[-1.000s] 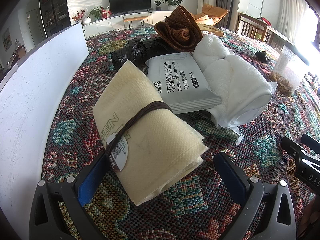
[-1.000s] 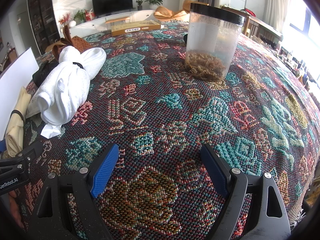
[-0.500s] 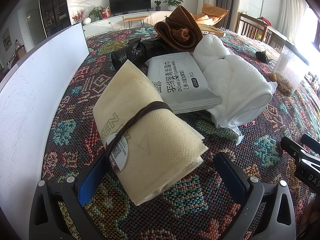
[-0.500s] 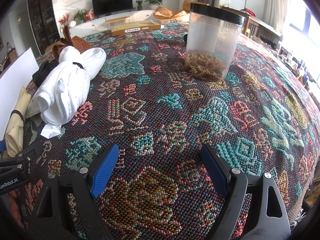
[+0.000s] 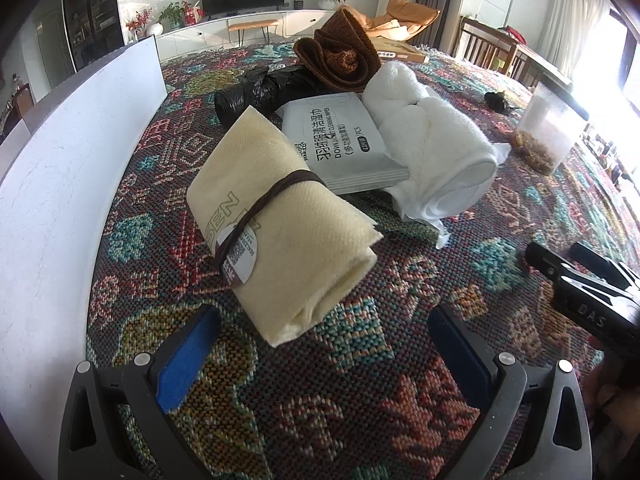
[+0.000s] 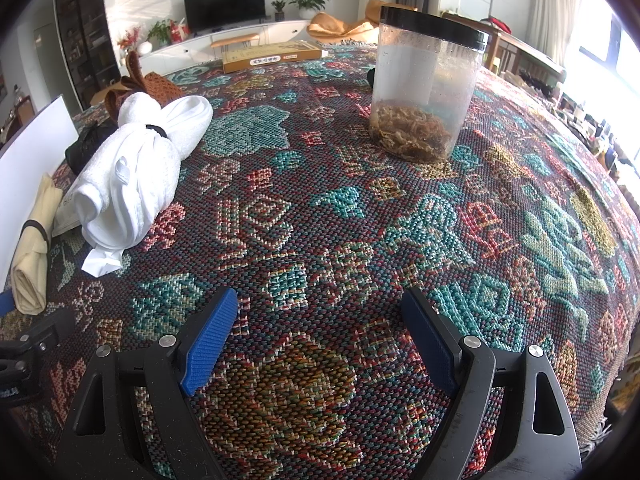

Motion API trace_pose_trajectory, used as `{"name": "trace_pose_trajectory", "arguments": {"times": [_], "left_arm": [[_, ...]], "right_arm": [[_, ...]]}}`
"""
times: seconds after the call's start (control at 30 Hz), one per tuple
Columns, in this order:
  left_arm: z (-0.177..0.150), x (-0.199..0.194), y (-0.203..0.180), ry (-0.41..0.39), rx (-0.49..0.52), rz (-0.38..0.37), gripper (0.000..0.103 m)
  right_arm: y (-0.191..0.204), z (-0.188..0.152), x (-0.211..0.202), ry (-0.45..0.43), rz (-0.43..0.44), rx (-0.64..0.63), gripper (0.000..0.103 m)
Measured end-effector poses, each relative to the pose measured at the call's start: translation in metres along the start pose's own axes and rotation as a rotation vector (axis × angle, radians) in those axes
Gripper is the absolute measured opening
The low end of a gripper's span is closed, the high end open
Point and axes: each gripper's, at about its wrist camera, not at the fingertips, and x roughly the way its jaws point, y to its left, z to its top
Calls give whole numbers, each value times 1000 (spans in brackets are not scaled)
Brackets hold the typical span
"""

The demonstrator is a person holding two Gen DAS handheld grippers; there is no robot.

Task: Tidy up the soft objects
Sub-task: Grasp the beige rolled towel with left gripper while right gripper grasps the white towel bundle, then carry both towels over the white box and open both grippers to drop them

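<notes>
Soft goods sit bunched on the patterned cloth (image 6: 320, 208), none lifted yet by either tool. Landmark: cream rolled cloth (image 5: 280, 216), bound with a brown band and carrying a round tag. Just beyond it, touching its far edge, a grey wipes pack (image 5: 340, 144). Right of the pack and overlapping it, a white rolled towel (image 5: 436, 160). Behind the pack, a black plastic bag (image 5: 256, 88) and a brown knitted item (image 5: 340, 56). Well to the right of the cream roll, a clear jar (image 6: 424, 84) with a black lid, dried matter in the bottom. White board (image 5: 60, 160) runs along the left of the roll.

Left gripper (image 5: 320, 344): jaws wide, empty, the near end of the cream roll lying just ahead and between them. Right gripper (image 6: 316, 340): jaws wide, empty, over bare cloth, well apart from the roll.

Progress, as a judgement: sorting looks barely begun; everything is in one loose cluster, no destination visible. Cream roll seems the first pick; all the rest is left
</notes>
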Motion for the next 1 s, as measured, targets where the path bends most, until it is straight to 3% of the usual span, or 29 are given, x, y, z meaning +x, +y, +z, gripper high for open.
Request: {"name": "trace_pose_trajectory", "arguments": {"times": [0.2,0.33,0.43,0.5,0.53,0.6,0.63,0.77,0.87,0.9,0.93,0.97,1.0], "left_arm": [[6,-32,8,-44,11,-12,102],[34,-15,17,-20,-96,-44,102],[50,16,21,39,-130,22,102],[53,28,29,41,-171,38,78],[53,29,34,36,-197,46,66],[48,21,44,-2,-228,2,47],[44,18,47,-3,-221,-3,39],[26,2,48,-26,-199,-9,34],[17,-10,46,-27,-222,-42,34],[14,-14,45,-26,-226,-53,34],[12,-20,45,-28,-226,-63,34],[11,-25,44,-35,-222,-73,34],[9,-33,44,-45,-219,-84,34]], "right_arm": [[0,0,0,0,1,0,86],[0,0,-1,0,1,0,86],[0,0,-1,0,4,1,86],[-2,1,-3,5,48,4,87],[-6,2,-6,1,116,33,87],[-19,7,-16,-22,331,129,87],[-20,13,-19,-27,382,159,86],[23,68,-23,-43,451,27,87],[67,100,11,63,450,-52,85],[75,103,31,148,465,-51,83],[77,102,48,232,479,-43,47],[72,100,56,262,506,-8,25],[62,98,51,241,527,28,27]]}}
